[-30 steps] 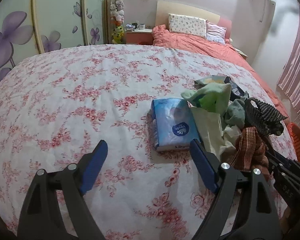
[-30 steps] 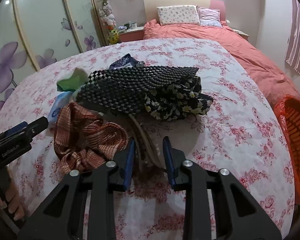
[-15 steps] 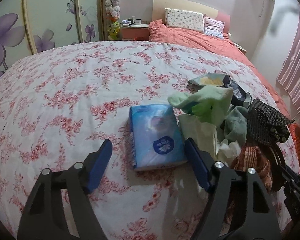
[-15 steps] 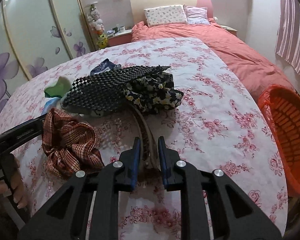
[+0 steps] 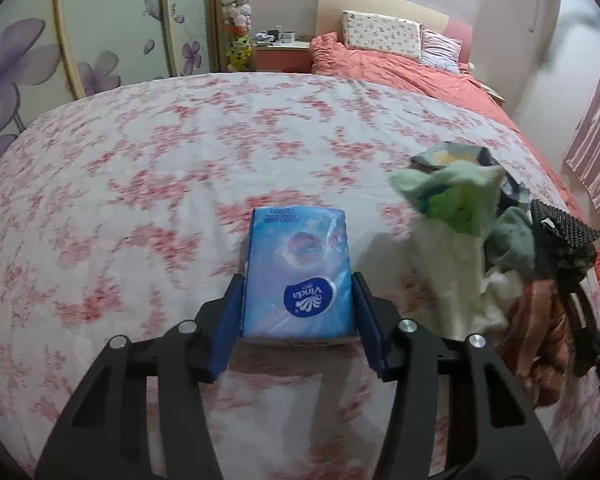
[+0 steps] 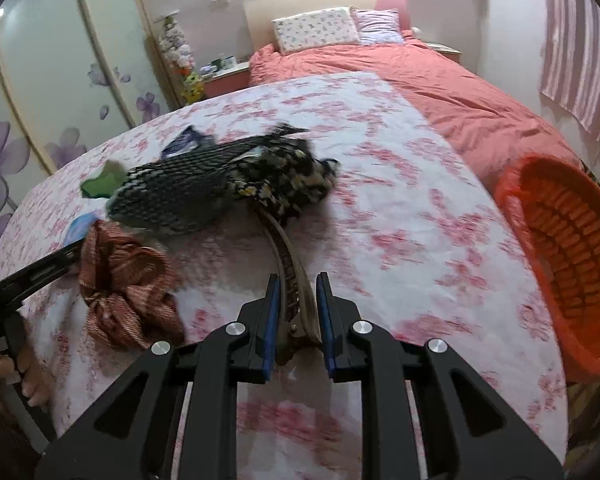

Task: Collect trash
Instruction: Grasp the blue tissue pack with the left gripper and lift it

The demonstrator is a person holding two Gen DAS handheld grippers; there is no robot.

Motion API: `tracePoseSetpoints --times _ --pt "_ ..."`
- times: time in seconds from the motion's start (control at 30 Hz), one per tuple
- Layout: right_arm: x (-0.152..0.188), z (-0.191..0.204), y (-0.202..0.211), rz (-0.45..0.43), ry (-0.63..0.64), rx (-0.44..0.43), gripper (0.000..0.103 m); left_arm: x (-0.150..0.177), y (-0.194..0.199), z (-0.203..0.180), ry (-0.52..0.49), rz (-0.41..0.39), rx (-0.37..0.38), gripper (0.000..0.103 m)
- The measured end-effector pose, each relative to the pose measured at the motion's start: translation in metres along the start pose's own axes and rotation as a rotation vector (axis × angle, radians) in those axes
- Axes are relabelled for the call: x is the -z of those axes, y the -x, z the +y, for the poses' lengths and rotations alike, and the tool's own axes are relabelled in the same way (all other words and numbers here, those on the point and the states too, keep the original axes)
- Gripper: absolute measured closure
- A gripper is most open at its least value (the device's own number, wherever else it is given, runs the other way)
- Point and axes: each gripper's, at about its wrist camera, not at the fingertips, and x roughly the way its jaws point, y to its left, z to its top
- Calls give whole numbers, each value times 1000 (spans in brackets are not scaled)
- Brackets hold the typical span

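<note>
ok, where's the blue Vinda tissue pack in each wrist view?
Left wrist: blue tissue pack sits at centre, between the left gripper fingers.
Right wrist: only a blue sliver shows at the left edge, behind the brown striped cloth.
Shared landmark: the same brown striped cloth, at lower right in the left wrist view.

A wide surface covered by a white sheet with red flowers (image 5: 148,184) carries everything. Near the middle lies a blue tissue pack (image 5: 298,272). To its right sits a heap: a green cloth (image 5: 456,196), a pale cloth (image 5: 452,272), a rust-striped cloth (image 6: 124,284) and a black-and-white checked garment (image 6: 180,196) touching a dark floral one (image 6: 288,176). A brown strap (image 6: 290,256) runs nearward from the floral garment.
</note>
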Motion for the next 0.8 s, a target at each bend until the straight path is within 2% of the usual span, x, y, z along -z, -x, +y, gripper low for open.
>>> tracePoseSetpoints --times 0.17,0.23,0.3,0.57,0.6,0.63,0.8 --pt "-5 -27 -1 -14 -95 54 85 1 1 13 10 -9 -10 49" --pt "-7 -30 -2 -13 -117 44 85 1 1 12 4 -7 -14 49" --pt "-10 -27 -6 -8 -113 18 85 1 1 10 -1 -5 -13 47" --pt "-16 -15 -16 -10 -76 7 85 -3 -3 7 -5 -2 -13 42" --pt "-17 -15 -16 -10 -71 10 85 -4 -3 6 -5 -2 -14 44" --pt "-17 -14 -15 -11 -65 17 89 -4 -3 6 -4 -4 -15 51" --pt "-14 -17 -7 -11 -81 -9 90 -4 -2 7 -1 -10 5 53"
